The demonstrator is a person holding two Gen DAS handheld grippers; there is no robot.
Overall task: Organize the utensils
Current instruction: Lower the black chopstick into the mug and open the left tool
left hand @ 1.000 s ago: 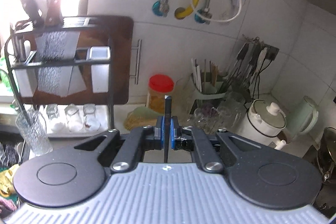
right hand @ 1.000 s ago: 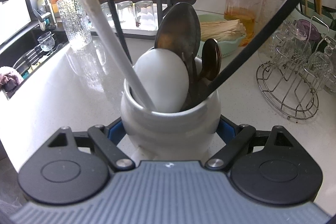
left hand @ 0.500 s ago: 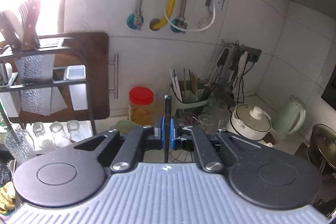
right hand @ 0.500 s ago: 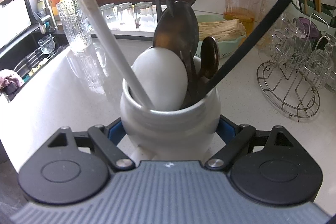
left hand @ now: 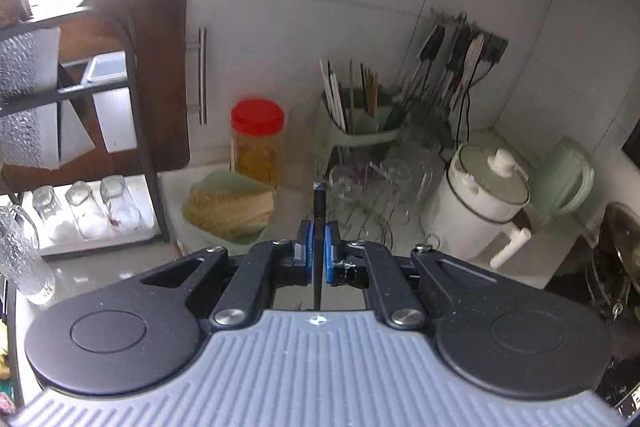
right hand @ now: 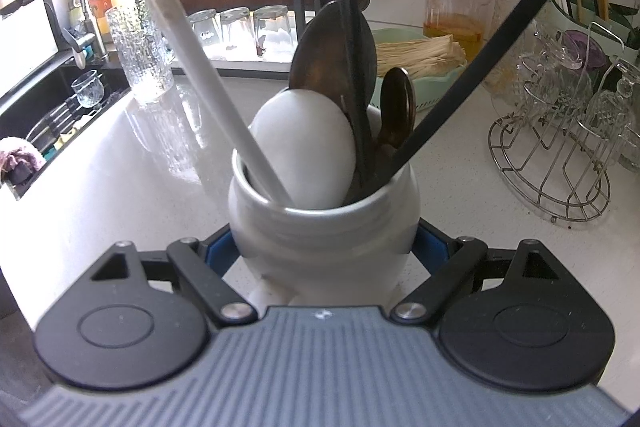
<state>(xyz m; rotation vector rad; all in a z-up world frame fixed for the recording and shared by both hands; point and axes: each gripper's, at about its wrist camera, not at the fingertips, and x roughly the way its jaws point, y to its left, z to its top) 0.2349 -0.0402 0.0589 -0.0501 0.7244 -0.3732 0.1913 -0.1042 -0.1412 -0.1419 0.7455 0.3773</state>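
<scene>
Kitchen bench point(right hand: 120, 163): right gripper point(right hand: 324, 251) is clamping the crock point(right hand: 324, 227) steady; left gripper point(left hand: 316, 251), pinching a dark handle point(left hand: 319, 215), should be lowering it slowly between the spoons point(right hand: 332, 55).

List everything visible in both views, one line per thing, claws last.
white crock: one, white, on the counter, between the right claw's fingers
utensils: several, white, dark and brown, standing in the crock
thin black handle: one, black, pinched in the left claw
red-lidded jar: one, clear with red lid, by the back wall
green basket: one, pale green, holding tan sticks
wire glass rack: one, metal, right side of the counter
white cooker: one, white, right corner
left claw: one, black with blue pads, shut
right claw: one, black with blue pads, gripping the crock
</scene>
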